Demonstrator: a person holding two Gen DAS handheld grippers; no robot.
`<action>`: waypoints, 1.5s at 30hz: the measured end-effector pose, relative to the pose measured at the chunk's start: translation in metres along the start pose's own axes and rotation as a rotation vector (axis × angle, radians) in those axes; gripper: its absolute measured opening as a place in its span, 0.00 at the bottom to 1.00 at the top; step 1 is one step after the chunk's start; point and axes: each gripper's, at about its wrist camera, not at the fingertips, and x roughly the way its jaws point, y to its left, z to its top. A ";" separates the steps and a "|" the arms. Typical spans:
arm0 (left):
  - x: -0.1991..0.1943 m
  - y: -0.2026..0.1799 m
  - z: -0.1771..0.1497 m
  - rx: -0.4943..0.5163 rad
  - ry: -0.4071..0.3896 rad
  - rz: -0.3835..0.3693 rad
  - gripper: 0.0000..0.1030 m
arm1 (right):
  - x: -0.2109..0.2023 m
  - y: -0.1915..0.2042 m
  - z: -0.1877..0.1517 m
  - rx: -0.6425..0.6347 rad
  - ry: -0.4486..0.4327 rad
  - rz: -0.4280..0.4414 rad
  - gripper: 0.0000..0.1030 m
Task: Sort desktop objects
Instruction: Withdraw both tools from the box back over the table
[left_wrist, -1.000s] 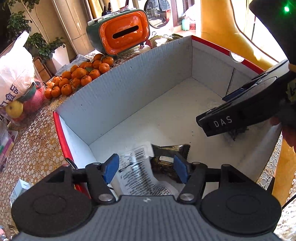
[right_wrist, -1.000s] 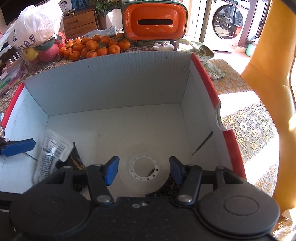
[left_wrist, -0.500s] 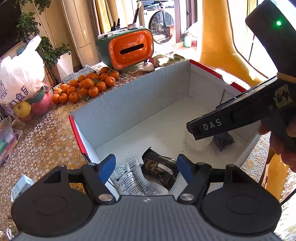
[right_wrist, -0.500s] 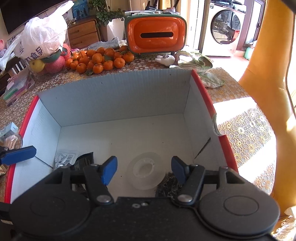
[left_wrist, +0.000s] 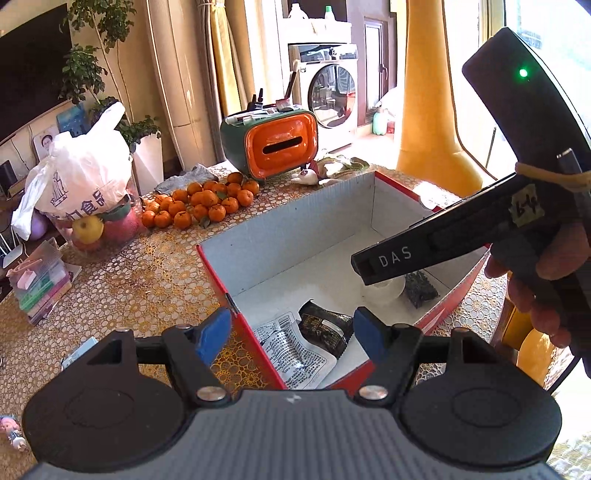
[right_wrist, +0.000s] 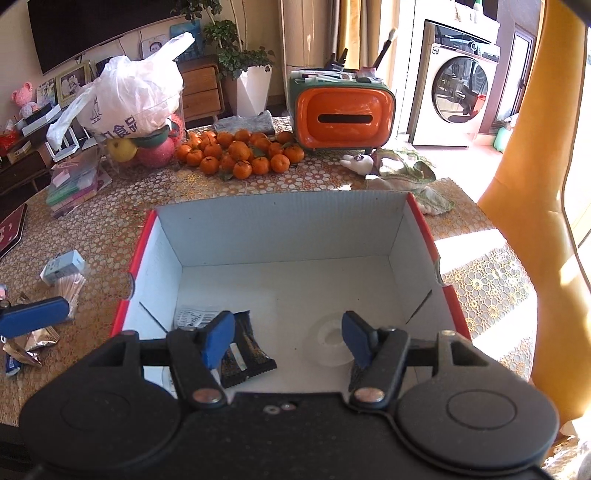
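Observation:
A white cardboard box with red edges (left_wrist: 295, 236) (right_wrist: 280, 229) stands on the lace-covered table. On its floor lie a printed white packet (left_wrist: 295, 350) (right_wrist: 195, 315), a dark snack packet (left_wrist: 325, 328) (right_wrist: 251, 350), a clear tape roll (left_wrist: 384, 290) (right_wrist: 330, 341) and a small dark packet (left_wrist: 421, 288). My left gripper (left_wrist: 291, 328) hovers open above the box's near left corner, holding nothing. My right gripper (right_wrist: 288, 334) hangs open and empty above the box's near side. Its black body (left_wrist: 443, 247), in a person's hand (left_wrist: 535, 280), shows in the left wrist view.
Left of the box lie a small blue-white carton (right_wrist: 62, 266), a bundle of sticks (right_wrist: 70, 291) and foil wrappers (right_wrist: 26, 347). Behind it are mandarins (right_wrist: 240, 153), an orange tissue holder (right_wrist: 341, 118), a bag over fruit (right_wrist: 125, 99) and a crumpled cloth (right_wrist: 406, 173). A yellow chair (right_wrist: 524, 221) stands at right.
Both grippers have risen and drawn back from inside the box, so more of the table shows. Their jaws stand slightly wider. The box's contents have not moved.

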 end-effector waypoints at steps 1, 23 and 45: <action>-0.007 0.002 -0.002 0.000 -0.009 0.004 0.70 | -0.004 0.004 0.000 -0.005 -0.005 0.004 0.62; -0.099 0.071 -0.070 -0.108 -0.067 0.101 0.70 | -0.044 0.124 -0.019 -0.107 -0.059 0.115 0.63; -0.114 0.134 -0.134 -0.175 -0.053 0.171 0.70 | -0.017 0.196 -0.028 -0.107 -0.029 0.155 0.63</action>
